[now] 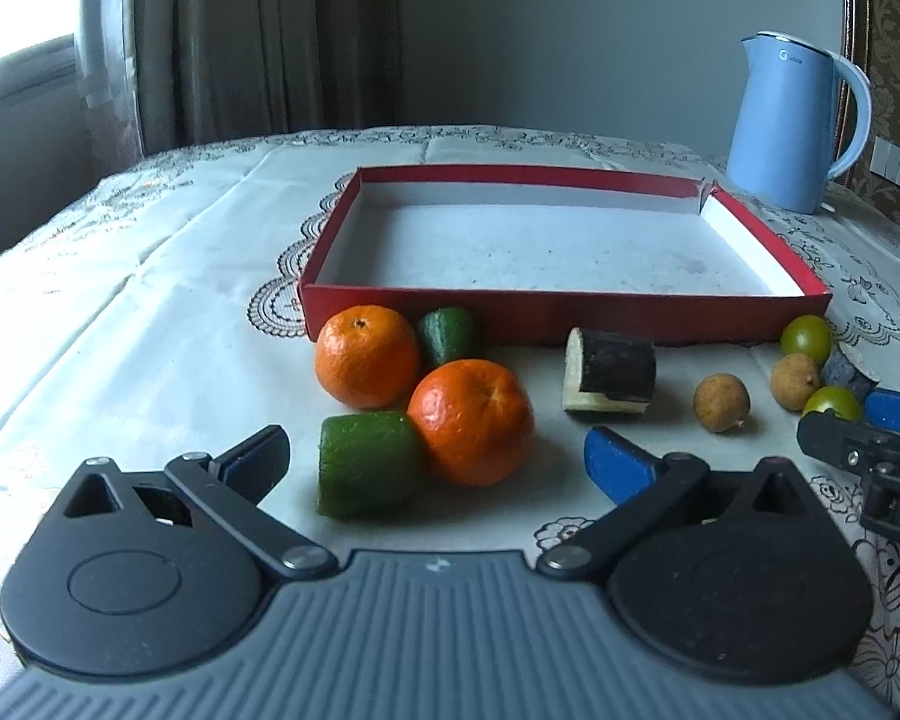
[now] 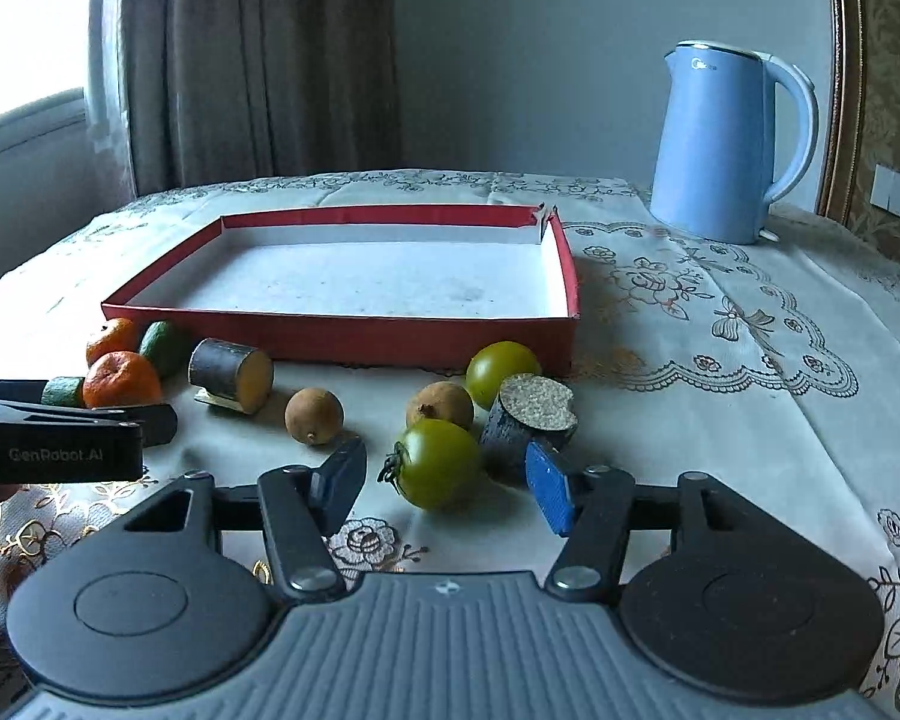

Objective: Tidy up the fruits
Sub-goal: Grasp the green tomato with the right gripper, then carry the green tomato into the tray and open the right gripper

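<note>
Left gripper [image 1: 438, 468] spread wide, nothing held; near orange [image 1: 471, 422] and green cucumber chunk [image 1: 369, 463] bracketed, touching, in front of empty red tray [image 1: 564, 315]. Orange judged firm, round, roll-prone; best gripped across widest girth. Right gripper [image 2: 444, 492] wide apart around green tomato [image 2: 437, 462]; skin judged smooth, slippery, bruisable, light squeeze advised.
</note>
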The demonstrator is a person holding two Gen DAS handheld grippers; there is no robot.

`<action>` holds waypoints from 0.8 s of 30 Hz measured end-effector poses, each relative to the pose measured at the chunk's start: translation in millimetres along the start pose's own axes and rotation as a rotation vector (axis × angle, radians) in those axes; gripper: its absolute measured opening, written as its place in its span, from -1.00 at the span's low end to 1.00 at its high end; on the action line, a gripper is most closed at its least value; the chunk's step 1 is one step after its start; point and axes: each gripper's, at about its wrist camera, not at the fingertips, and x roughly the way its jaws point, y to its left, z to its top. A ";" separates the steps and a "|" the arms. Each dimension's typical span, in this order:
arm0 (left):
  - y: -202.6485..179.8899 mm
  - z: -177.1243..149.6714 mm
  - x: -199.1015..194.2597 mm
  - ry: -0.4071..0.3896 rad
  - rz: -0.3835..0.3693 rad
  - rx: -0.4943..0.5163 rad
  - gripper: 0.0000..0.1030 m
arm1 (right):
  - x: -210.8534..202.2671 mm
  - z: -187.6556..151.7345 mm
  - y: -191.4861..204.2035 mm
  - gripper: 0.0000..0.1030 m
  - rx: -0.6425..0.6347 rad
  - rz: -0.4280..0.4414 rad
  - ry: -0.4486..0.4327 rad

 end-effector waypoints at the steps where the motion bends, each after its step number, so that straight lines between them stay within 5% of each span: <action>1: 0.7 -0.1 1.3 0.003 -0.003 -0.002 1.00 | 0.5 0.3 0.7 0.02 -0.002 0.006 0.003; 9: 0.4 1.2 3.1 -0.013 -0.013 0.013 1.00 | 10.2 1.0 6.0 -0.34 -0.025 -0.014 0.020; 16: 4.8 -1.3 -1.4 -0.047 -0.031 -0.010 1.00 | 8.5 2.7 0.6 -0.35 -0.008 0.018 0.023; 24: 2.2 -2.5 -2.2 -0.050 -0.033 0.011 1.00 | -4.5 44.0 0.1 -0.35 -0.078 -0.027 -0.127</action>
